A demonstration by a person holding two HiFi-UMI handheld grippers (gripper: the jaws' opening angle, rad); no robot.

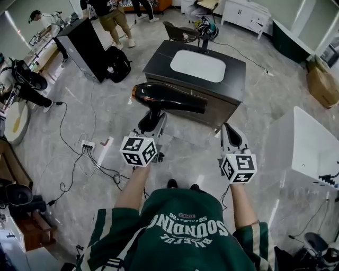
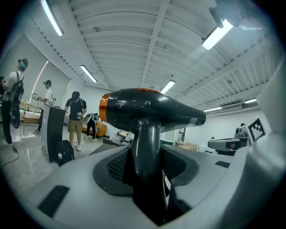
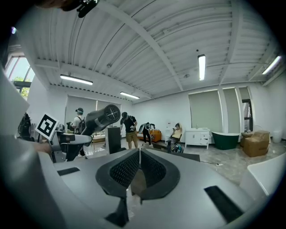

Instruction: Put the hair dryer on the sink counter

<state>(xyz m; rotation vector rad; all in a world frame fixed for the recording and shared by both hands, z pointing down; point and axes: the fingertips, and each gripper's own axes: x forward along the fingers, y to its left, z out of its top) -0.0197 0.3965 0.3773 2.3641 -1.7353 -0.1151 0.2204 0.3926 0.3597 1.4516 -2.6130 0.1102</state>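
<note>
The left tool (image 1: 150,122) is gripping the black hair dryer (image 1: 167,98) by its handle at frame centre, holding it in the air short of the sink surface (image 1: 164,57) above. The right tool (image 1: 232,136) is hanging closed and empty. The placing is remaining.

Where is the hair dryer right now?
In the head view it is left of centre: the left gripper holds the hair dryer by its handle in the air, just in front of the dark sink counter, not on it.

Grey marble floor (image 1: 275,100), ribbed white ceiling (image 3: 156,36), strip lights (image 3: 202,67), white cabinet (image 1: 243,13)
</note>
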